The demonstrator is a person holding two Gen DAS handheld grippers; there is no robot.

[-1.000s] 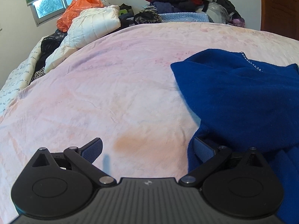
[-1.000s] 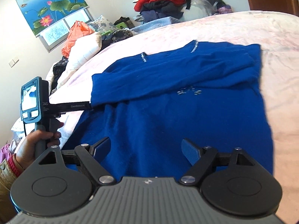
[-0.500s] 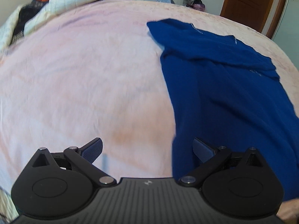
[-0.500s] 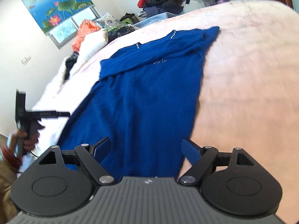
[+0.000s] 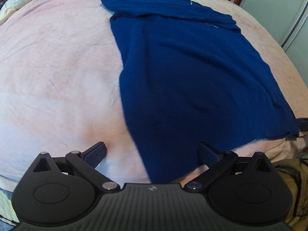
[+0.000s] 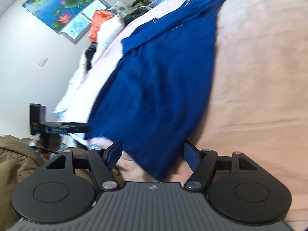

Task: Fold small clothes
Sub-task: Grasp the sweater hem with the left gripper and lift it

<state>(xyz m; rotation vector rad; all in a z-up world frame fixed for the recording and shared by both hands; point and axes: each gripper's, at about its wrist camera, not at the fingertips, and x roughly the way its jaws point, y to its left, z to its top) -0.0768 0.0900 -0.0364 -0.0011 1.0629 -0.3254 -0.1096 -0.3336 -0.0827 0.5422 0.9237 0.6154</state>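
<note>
Blue knit fabric, a long-sleeved top, lies spread flat on the pink bed cover, its hem at the near edge of the bed and its neckline toward the far edge. A sleeve is folded across the chest near the far end, with a small pale mark on it (too small for me to read). On the left wrist view the top fills the right half of the bed; the left half shows only bare cover.

My left gripper hangs over the near edge with its jaws spread wide, holding nothing. The near left corner of the hem runs down between them, closer to the right finger than to the left one. My right gripper is tilted and also stands released, jaws wide apart, with the near right corner of the hem lying between them; whether either finger touches the cloth I cannot tell, since that view is blurred.

From the right wrist view my left gripper's black body appears at the near left side of the top, just beside the hem. At the far left corner of the bed sit a white padded jacket and an orange bag, under a lotus picture on the wall.
</note>
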